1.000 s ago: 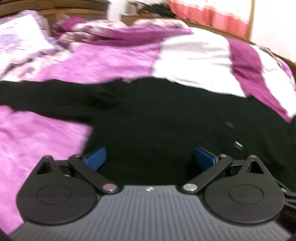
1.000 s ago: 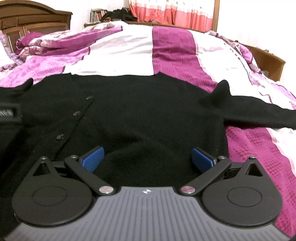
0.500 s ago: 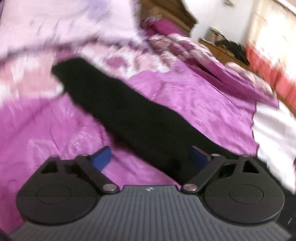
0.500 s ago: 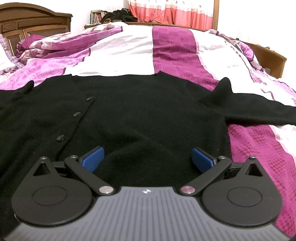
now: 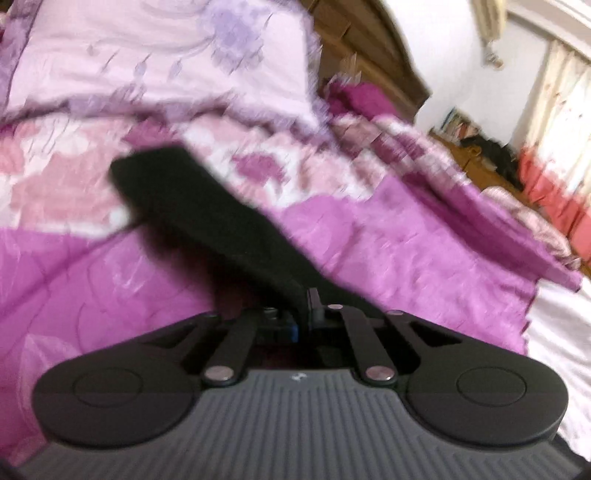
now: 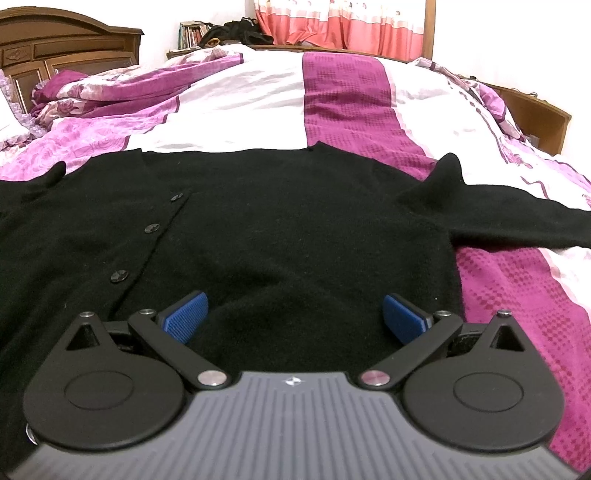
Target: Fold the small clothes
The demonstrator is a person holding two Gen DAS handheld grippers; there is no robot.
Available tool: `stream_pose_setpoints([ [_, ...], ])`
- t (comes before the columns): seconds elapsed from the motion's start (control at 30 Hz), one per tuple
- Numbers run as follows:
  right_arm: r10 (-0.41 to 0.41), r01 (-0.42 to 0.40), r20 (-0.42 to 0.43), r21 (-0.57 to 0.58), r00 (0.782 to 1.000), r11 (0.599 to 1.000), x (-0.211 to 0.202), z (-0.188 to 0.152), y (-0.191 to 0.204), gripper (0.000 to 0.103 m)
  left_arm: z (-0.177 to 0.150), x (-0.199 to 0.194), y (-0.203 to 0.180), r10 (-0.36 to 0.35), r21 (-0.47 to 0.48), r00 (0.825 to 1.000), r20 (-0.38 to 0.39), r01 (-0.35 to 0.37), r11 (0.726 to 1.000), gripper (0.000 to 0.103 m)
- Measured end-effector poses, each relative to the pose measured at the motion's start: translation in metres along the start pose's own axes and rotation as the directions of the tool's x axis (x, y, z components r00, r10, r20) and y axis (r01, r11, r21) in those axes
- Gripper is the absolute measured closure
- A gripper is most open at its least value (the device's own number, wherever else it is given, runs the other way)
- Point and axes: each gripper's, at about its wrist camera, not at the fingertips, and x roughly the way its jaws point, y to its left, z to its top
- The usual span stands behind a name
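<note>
Pinching the black sleeve point(image 5: 221, 229) between its two blue pads, the left gripper point(image 5: 303, 317) has just been closing and now has its jaws pressed together on the fabric, with the cloth caught at the near end of the sleeve. From there the sleeve runs away up and to the left across the purple quilt point(image 5: 406, 251), and its cuff end lies on the pale flowered part of the bedding. The left wrist view is blurred, so finer detail of the grip cannot be made out.

The right gripper point(image 6: 293, 317) has its jaws spread wide, the blue pads point(image 6: 184, 317) well apart and touching nothing, poised just over the near hem of the black cardigan point(image 6: 295, 229). The cardigan lies flat on the bed, front up, with a row of three dark buttons point(image 6: 153, 228) running along its left half. Its other sleeve point(image 6: 517, 214) stretches out to the right across the striped white and magenta bedspread point(image 6: 343, 103).

Beyond the bed stand a carved wooden headboard point(image 6: 66, 51) at the left and a coral curtain point(image 6: 340, 22) at the back wall.
</note>
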Motion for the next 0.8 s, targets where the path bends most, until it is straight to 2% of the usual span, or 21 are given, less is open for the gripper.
stream_pose_setpoints([
  [0.07, 0.005, -0.005, 0.000, 0.004, 1.000, 1.000, 0.000, 0.000, -0.001, 0.000, 0.004, -0.010, -0.010, -0.076, 0.025, 0.996, 0.044, 0.075, 0.997, 0.098],
  [0.17, 0.016, -0.016, 0.000, 0.018, 1.000, 1.000, 0.001, 0.000, -0.004, 0.000, 0.005, -0.031, -0.033, -0.186, 0.082, 0.976, 0.111, 0.177, 0.981, 0.098],
  [0.23, 0.020, -0.020, 0.000, 0.022, 1.000, 1.000, 0.001, 0.000, -0.005, 0.000, 0.002, -0.045, -0.050, -0.256, 0.109, 0.957, 0.135, 0.242, 0.964, 0.098],
  [0.33, 0.020, -0.020, 0.001, 0.023, 1.000, 1.000, 0.002, 0.000, -0.005, 0.000, -0.003, -0.065, -0.076, -0.363, 0.131, 0.920, 0.149, 0.346, 0.929, 0.098],
  [0.53, 0.024, -0.024, 0.005, 0.028, 1.000, 0.999, 0.002, 0.000, -0.006, 0.000, -0.017, -0.092, -0.126, -0.521, 0.131, 0.850, 0.074, 0.509, 0.850, 0.098],
  [0.7, 0.025, -0.025, 0.006, 0.030, 1.000, 0.999, 0.001, 0.000, -0.006, 0.000, -0.040, -0.111, -0.158, -0.597, 0.161, 0.802, 0.007, 0.588, 0.792, 0.098],
  [0.8, 0.025, -0.025, 0.006, 0.030, 1.000, 0.999, 0.001, 0.000, -0.006, 0.000, -0.061, -0.118, -0.175, -0.619, 0.215, 0.783, -0.054, 0.615, 0.759, 0.098],
])
